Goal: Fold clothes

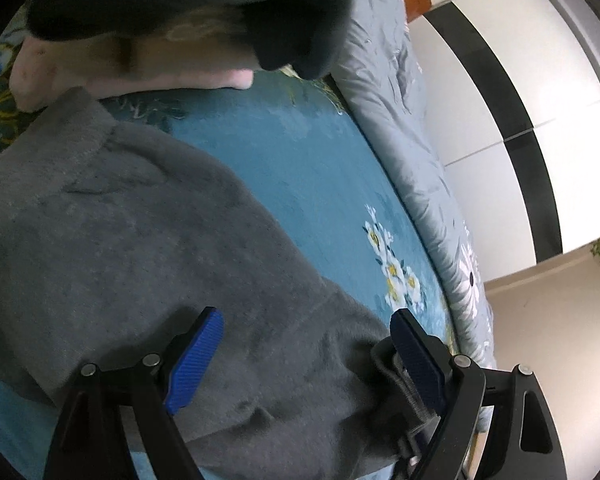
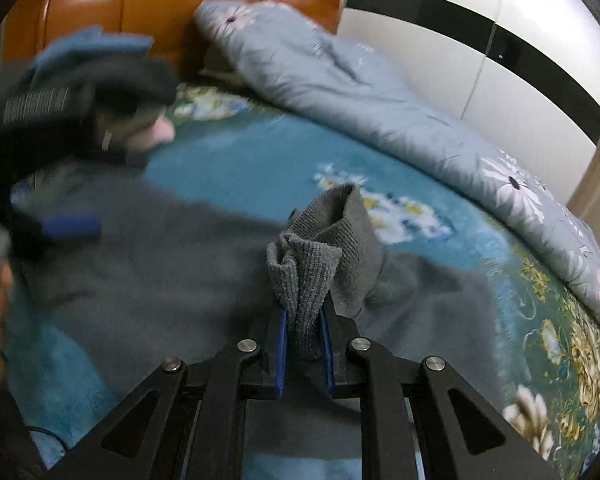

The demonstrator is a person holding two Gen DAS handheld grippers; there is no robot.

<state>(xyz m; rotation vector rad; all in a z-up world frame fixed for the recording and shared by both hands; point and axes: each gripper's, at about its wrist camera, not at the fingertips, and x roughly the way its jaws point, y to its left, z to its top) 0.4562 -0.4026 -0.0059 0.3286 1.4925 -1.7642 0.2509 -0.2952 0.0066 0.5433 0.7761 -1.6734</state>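
Note:
A grey knit sweater (image 1: 140, 240) lies spread on a blue floral bedspread (image 1: 300, 160). My left gripper (image 1: 304, 344) is open, its blue pads apart just above the sweater's near part. In the right wrist view my right gripper (image 2: 304, 320) is shut on a bunched ribbed edge of the grey sweater (image 2: 320, 248) and holds it lifted above the rest of the garment (image 2: 160, 280). The left gripper (image 2: 72, 224) shows blurred at the left of that view.
A pile of folded clothes (image 1: 160, 40), dark over pink, sits at the far side of the bed. A rolled grey-blue floral quilt (image 2: 380, 96) lies along the right. An orange headboard (image 2: 160, 4) and a white wardrobe (image 2: 500, 40) stand behind.

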